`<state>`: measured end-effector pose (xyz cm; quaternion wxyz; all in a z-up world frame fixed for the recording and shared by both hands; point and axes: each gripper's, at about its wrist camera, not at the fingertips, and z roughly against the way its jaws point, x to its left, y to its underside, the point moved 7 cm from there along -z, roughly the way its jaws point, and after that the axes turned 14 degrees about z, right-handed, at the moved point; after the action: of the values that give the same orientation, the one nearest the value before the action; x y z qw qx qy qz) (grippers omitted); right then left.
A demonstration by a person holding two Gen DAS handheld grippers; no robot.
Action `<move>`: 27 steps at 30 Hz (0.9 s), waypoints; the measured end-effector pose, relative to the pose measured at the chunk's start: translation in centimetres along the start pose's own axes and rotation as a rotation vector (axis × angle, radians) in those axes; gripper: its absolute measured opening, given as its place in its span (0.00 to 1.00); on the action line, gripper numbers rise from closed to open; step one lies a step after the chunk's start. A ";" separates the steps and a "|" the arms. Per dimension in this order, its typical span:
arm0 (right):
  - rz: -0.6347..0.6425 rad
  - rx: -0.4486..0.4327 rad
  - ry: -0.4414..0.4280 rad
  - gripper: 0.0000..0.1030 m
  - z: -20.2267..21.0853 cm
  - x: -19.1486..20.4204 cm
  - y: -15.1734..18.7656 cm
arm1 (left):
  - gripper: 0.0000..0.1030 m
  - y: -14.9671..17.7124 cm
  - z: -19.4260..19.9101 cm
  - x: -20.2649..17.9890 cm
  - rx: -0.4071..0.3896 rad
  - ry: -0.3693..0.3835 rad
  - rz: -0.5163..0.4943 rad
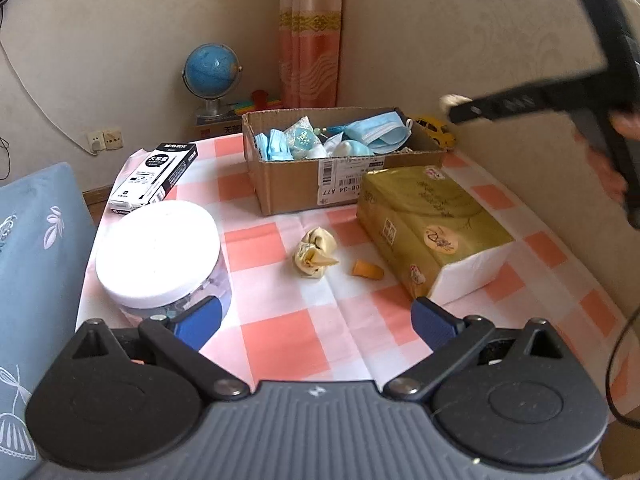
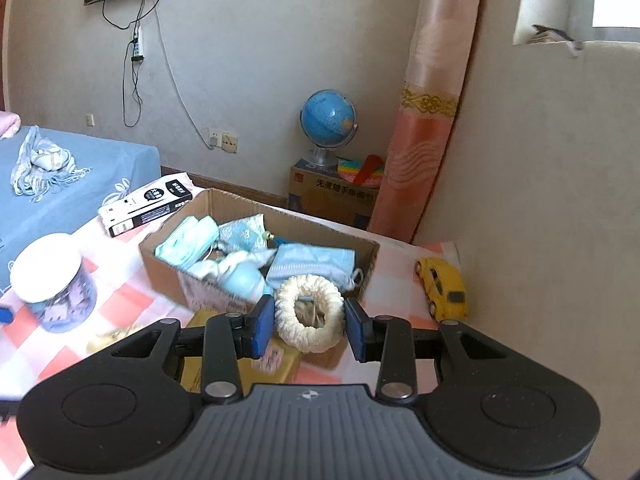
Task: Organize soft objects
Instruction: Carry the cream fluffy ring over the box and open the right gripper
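The left gripper point(image 1: 316, 320) points down at a slant, its blue fingers point(image 1: 434, 322) spread wide at 9 and 3 o'clock with nothing between them. The right gripper point(image 2: 308, 326) tilts downward too, its fingers point(image 2: 262, 330) pressed against both sides of a fluffy cream ring point(image 2: 309, 312). From the left wrist camera it shows blurred at 2 o'clock, a hand point(image 1: 612, 152) gripping its handle.

Each gripper is built on a ribbed dark-grey body with a small white emblem at its front edge. Two round black discs are set at either side, and black linkage bars are pinned to them with silver screws. The left gripper point(image 1: 316, 316) and the right gripper point(image 2: 309, 326) are fitted with blue ribbed fingers point(image 2: 262, 326). A thin black cable is seen at the right edge of the left wrist view.
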<state>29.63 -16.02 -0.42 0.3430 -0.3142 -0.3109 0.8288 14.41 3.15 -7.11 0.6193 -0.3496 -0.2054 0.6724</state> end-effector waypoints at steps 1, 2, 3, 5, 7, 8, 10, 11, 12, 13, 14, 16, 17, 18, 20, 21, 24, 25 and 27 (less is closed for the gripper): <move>0.002 0.005 0.000 0.41 -0.8 -0.2 -0.4 | 0.98 0.1 0.1 0.0 -0.002 -0.002 -0.003; 0.004 0.013 0.002 0.41 -1.4 -0.4 -0.6 | 0.98 0.2 0.1 -0.1 -0.002 -0.004 -0.008; 0.004 0.020 0.005 0.41 -2.1 -0.5 -1.0 | 0.98 0.3 0.1 -0.1 -0.001 -0.007 -0.011; 0.005 0.029 0.000 0.42 -3.3 -0.7 -1.4 | 0.98 0.5 0.1 -0.2 -0.001 -0.007 -0.017; 0.003 0.045 -0.004 0.51 -4.3 -0.8 -1.7 | 0.98 0.5 0.2 -0.2 -0.006 -0.005 -0.017; 0.000 0.049 -0.007 0.65 -4.6 -0.9 -1.7 | 0.98 0.5 0.2 -0.2 -0.011 -0.003 -0.018; -0.007 0.043 -0.007 0.87 -4.6 -0.8 -1.7 | 0.98 0.5 0.3 -0.3 -0.023 0.003 -0.018; -0.008 0.032 -0.006 0.92 -4.5 -0.9 -1.7 | 0.98 0.4 0.4 -0.3 -0.028 0.012 -0.017; -0.006 0.023 -0.007 0.93 -4.3 -0.8 -1.7 | 0.98 0.4 0.3 -0.3 -0.027 0.018 -0.013; -0.004 0.019 -0.008 0.95 -4.0 -0.7 -1.6 | 0.98 0.5 0.2 -0.2 -0.020 0.021 -0.004; -0.003 0.017 -0.005 0.95 -3.7 -0.7 -1.5 | 0.98 0.5 0.1 -0.2 -0.014 0.024 0.004; -0.002 0.015 -0.005 0.97 -3.1 -0.5 -1.2 | 0.98 0.4 0.0 -0.1 -0.008 0.034 0.014; -0.003 0.013 -0.012 0.98 -2.7 -0.4 -1.1 | 0.98 0.3 0.0 -0.2 -0.007 0.033 0.016; -0.004 0.008 -0.020 0.98 -2.2 -0.2 -1.0 | 0.98 0.4 0.0 -0.2 -0.006 0.031 0.014; -0.004 0.000 -0.030 1.00 -1.3 0.2 -0.8 | 0.98 0.4 0.0 -0.3 -0.005 0.039 0.011; -0.003 -0.005 -0.036 1.00 -0.9 0.4 -0.7 | 0.98 0.5 0.1 -0.3 -0.002 0.047 0.012; 0.010 -0.013 -0.055 1.00 0.3 1.3 -0.4 | 0.98 0.7 0.0 -0.4 0.002 0.046 0.008; 0.017 -0.015 -0.063 1.00 0.7 1.6 -0.4 | 0.98 0.7 0.0 -0.4 0.001 0.039 0.003; 0.034 -0.016 -0.087 1.00 1.2 2.4 -0.3 | 0.98 0.9 0.1 -0.3 0.000 0.036 -0.001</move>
<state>27.51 -14.38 -0.15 0.3124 -0.2856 -0.3265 0.8451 13.73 2.72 -7.61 0.6231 -0.3613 -0.1944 0.6659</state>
